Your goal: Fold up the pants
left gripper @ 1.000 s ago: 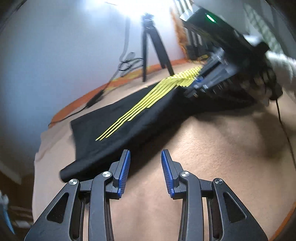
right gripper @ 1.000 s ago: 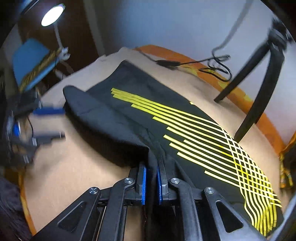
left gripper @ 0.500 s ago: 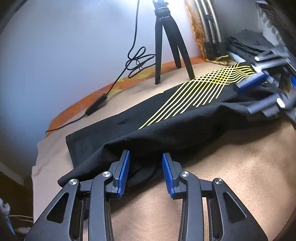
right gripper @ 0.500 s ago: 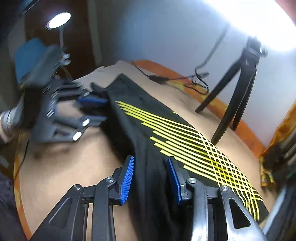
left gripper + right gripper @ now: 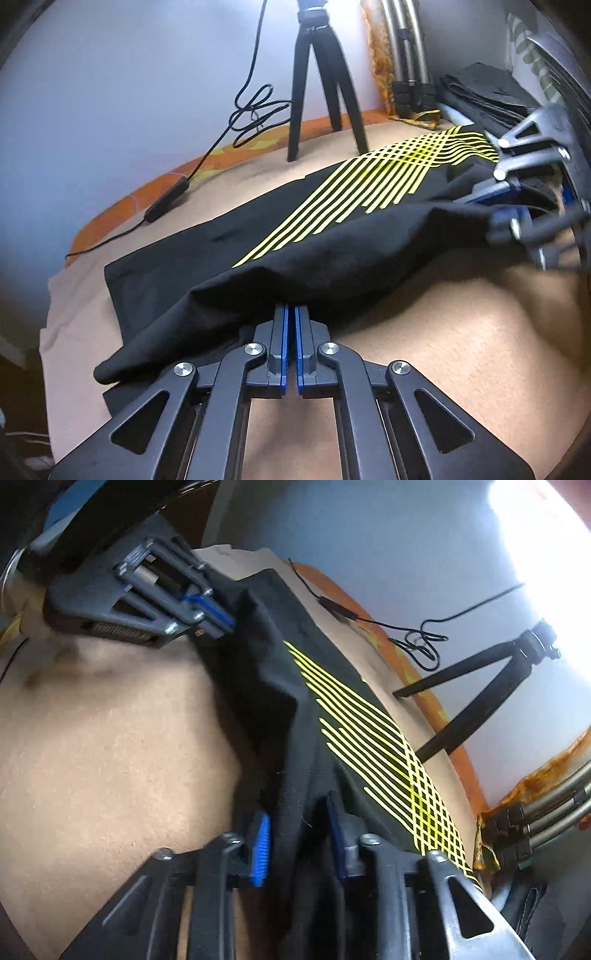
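Black pants (image 5: 229,258) with yellow stripes lie lengthwise on a tan blanket (image 5: 424,350). My left gripper (image 5: 290,312) is shut on the near edge of the pants and lifts it into a ridge. It also shows in the right wrist view (image 5: 221,618), clamped on the cloth at the far end. My right gripper (image 5: 299,823) is open, its blue pads on either side of a fold of the pants (image 5: 291,738). In the left wrist view it (image 5: 498,206) sits at the right end of the pants, blurred.
A black tripod (image 5: 321,85) stands on the blanket behind the pants, with a black cable (image 5: 221,140) and its inline box (image 5: 166,199) beside it. An orange sheet edge (image 5: 122,210) runs along the wall. Folded dark clothes (image 5: 484,96) lie at the far right.
My left gripper has closed on the near edge of the pants and raised it. My right gripper let go half a second earlier and stays open around the fold.
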### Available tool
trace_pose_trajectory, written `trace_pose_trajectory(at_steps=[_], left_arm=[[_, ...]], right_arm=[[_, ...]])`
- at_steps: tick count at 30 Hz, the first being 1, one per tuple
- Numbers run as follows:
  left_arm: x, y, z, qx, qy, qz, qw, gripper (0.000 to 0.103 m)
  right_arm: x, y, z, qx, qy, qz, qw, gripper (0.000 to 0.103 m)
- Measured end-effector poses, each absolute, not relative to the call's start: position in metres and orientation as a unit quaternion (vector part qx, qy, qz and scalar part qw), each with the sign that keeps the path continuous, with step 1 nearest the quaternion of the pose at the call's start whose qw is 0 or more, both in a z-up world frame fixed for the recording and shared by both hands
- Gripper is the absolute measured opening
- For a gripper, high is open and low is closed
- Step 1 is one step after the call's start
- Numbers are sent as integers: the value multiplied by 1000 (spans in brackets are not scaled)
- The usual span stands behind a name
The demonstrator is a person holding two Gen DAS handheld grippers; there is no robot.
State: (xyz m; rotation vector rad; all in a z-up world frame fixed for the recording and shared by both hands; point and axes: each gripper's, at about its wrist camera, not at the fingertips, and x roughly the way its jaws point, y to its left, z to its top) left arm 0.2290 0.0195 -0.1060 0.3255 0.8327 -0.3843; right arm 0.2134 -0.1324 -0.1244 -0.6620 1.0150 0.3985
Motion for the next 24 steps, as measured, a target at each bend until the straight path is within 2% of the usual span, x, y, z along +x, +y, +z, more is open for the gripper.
trace_pose_trajectory(at_steps=[1,5,6,7,8,9,11,12,14,15,16,24], left_arm=[[224,21,-103,155,398,-188,884,2],[204,35,-89,153,393,-189,887,1],[201,38,-88,155,393,-185,887,1],[200,40,-86,159,392,-179,888,1],[199,42,-85,161,391,-172,890,1],[198,43,-85,157,392,-175,890,1],[195,39,-83,158,379,-181,894,2],[194,35,-83,163,375,-180,894,4],[192,23,-86,191,366,-179,893,25],[190,16,-87,204,360,-186,891,40],[189,10,-89,212,359,-191,889,44],[222,-28,-116,281,367,-179,868,44]], right_arm=[[216,-137,-118,-284,483,194,805,7],[224,-153,-96,-238,489,196,816,7],[226,-155,-94,-250,480,182,821,13],[227,-155,-93,-257,475,171,824,26],[228,-155,-93,-262,470,157,828,30],[229,-156,-93,-256,470,156,830,31],[230,-154,-97,-250,474,160,829,28],[230,-152,-99,-249,477,163,827,27],[232,-150,-104,-242,486,170,822,23],[235,-150,-106,-240,488,172,822,23],[236,-150,-107,-237,489,173,821,22],[266,-181,-110,-133,522,184,822,22]])
